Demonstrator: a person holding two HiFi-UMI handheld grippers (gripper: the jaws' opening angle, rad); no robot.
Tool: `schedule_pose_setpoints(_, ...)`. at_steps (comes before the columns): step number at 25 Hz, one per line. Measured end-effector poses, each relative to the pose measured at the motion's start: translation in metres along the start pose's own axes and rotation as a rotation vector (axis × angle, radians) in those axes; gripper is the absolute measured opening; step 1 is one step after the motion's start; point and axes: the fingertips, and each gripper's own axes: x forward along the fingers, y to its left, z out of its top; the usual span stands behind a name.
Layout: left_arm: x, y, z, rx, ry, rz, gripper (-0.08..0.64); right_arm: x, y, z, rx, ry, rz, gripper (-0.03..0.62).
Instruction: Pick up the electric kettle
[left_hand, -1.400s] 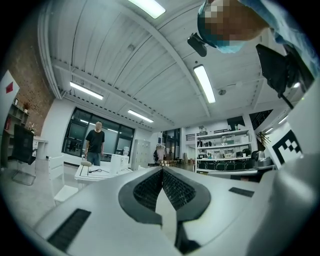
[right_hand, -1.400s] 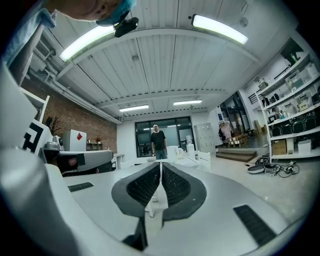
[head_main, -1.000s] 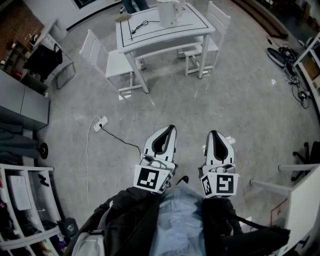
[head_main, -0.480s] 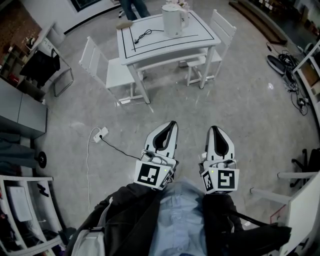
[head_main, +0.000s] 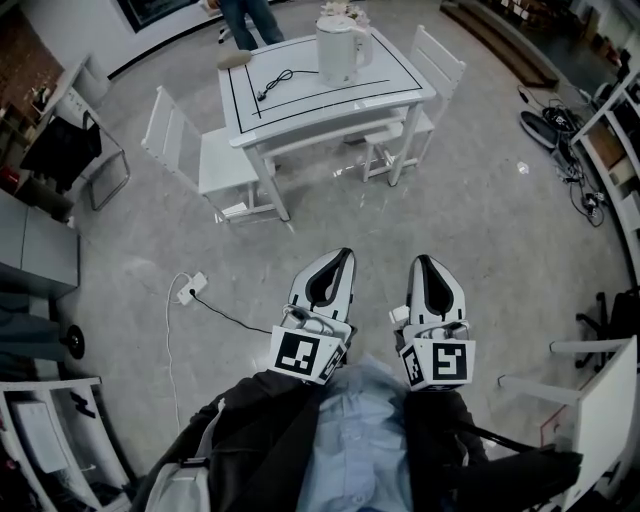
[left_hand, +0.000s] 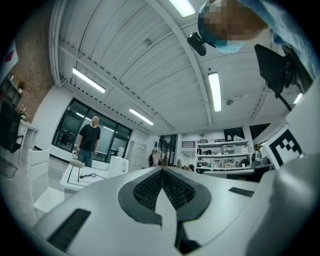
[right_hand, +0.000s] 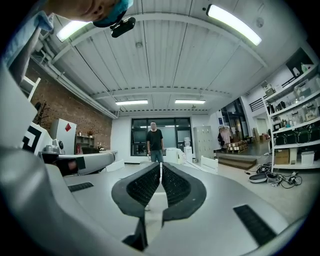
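The white electric kettle (head_main: 341, 50) stands upright at the far side of a white table (head_main: 390, 80), across the room from me. A black cable (head_main: 275, 80) lies on the tabletop to its left. My left gripper (head_main: 346, 255) and right gripper (head_main: 420, 261) are side by side over the floor, both shut and empty, pointing toward the table and far short of it. In the left gripper view the kettle (left_hand: 118, 165) is small, left of the shut jaw tips (left_hand: 161, 169). In the right gripper view it (right_hand: 175, 155) sits just beyond the tips (right_hand: 161, 164).
White chairs stand left (head_main: 195, 150) and right (head_main: 430, 65) of the table, with a bench (head_main: 330, 135) under it. A power strip (head_main: 190, 288) with its cord lies on the floor to my left. A person (right_hand: 155, 140) stands behind the table. Shelving and cables line the right wall.
Both grippers have advanced across the floor toward the table, staying shut. The table and kettle sit slightly nearer in the head view, and the power strip has slid back toward me.
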Motion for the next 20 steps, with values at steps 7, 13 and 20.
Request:
schedule_pose_setpoints(7,0.018,0.005,-0.018,-0.001,0.061,-0.023,0.005,0.015,-0.013,-0.009,0.037,0.035,-0.04,0.018)
schedule_pose_setpoints(13,0.05,0.014,-0.028,0.013,0.089,-0.014,0.005,0.043,-0.034,-0.017,0.063,0.041,-0.034,0.018)
schedule_pose_setpoints(20,0.102,0.019,-0.038,0.019,0.115,-0.009,0.005,0.081,-0.071,-0.025,0.082,0.05,-0.015,0.018)
